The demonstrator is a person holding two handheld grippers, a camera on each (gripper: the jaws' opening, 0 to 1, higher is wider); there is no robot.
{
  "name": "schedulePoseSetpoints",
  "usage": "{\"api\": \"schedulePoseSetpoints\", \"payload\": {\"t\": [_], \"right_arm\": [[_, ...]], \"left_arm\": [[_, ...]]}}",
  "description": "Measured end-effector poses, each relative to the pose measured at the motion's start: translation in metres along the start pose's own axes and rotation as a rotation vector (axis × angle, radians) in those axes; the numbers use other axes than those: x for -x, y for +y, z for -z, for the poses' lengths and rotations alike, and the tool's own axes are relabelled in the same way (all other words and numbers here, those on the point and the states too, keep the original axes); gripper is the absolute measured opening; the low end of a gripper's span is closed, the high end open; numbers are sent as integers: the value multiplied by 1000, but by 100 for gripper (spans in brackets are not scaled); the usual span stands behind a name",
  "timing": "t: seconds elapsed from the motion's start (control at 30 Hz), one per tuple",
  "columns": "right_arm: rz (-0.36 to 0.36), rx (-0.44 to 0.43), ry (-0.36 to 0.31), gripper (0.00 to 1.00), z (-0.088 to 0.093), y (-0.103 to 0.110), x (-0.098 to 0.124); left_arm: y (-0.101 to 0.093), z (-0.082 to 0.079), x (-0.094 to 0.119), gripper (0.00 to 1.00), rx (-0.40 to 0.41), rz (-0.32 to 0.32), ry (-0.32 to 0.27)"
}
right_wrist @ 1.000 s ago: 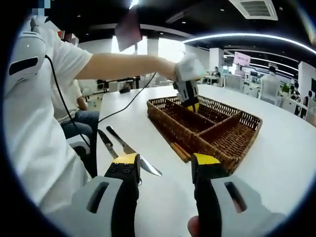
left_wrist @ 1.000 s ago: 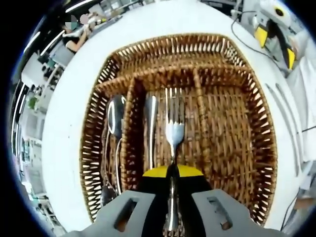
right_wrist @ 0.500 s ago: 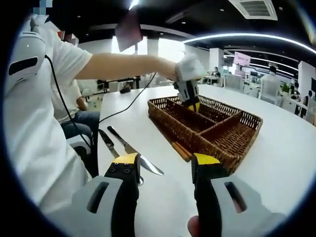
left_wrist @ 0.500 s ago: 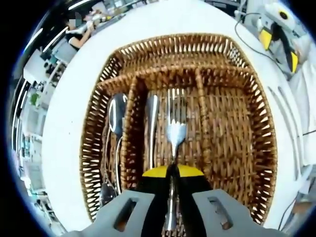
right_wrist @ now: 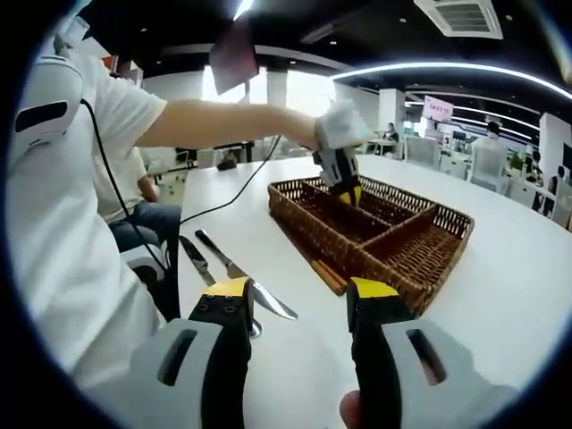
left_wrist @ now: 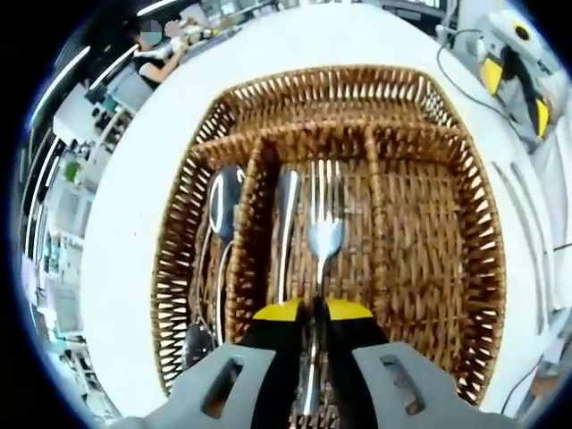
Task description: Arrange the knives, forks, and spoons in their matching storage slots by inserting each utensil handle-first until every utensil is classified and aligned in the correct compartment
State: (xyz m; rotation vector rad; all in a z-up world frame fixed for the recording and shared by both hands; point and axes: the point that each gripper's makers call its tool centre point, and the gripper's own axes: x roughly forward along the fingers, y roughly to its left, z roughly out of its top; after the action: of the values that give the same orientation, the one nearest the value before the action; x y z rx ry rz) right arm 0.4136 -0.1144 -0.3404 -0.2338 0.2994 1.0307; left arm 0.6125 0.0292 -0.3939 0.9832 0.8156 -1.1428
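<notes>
While the left gripper (left_wrist: 312, 315) pinches the fork (left_wrist: 325, 228) over the basket's (left_wrist: 183, 241) middle slot at frame center, lower it straight beside the other fork (left_wrist: 286, 223); right gripper (right_wrist: 295, 308) is spread.

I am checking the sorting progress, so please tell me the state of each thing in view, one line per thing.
Left gripper: shut on fork, over the basket.
Fork: held, tines pointing away, in the middle slot.
Second utensil: lying in the middle slot beside the fork.
Spoons: lying in the neighbouring slot.
Basket: on the table, widest slot empty.
Knives: still on the table.
Right gripper: open, empty.
</notes>
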Motion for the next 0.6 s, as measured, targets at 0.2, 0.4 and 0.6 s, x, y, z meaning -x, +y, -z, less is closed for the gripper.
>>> {"api": "schedulePoseSetpoints", "payload": {"t": [0.2, 0.4, 0.6], "right_arm": [[-5, 17, -1, 44, -8, 6, 0], [-11, 41, -14, 44, -17, 13, -1], [-21, 58, -23, 44, -24, 19, -1]], "left_arm": [[0, -1, 21, 12, 7, -61, -38], [5, -11, 52, 13, 40, -188, -135], [-1, -23, 86, 18, 128, -269, -285]]}}
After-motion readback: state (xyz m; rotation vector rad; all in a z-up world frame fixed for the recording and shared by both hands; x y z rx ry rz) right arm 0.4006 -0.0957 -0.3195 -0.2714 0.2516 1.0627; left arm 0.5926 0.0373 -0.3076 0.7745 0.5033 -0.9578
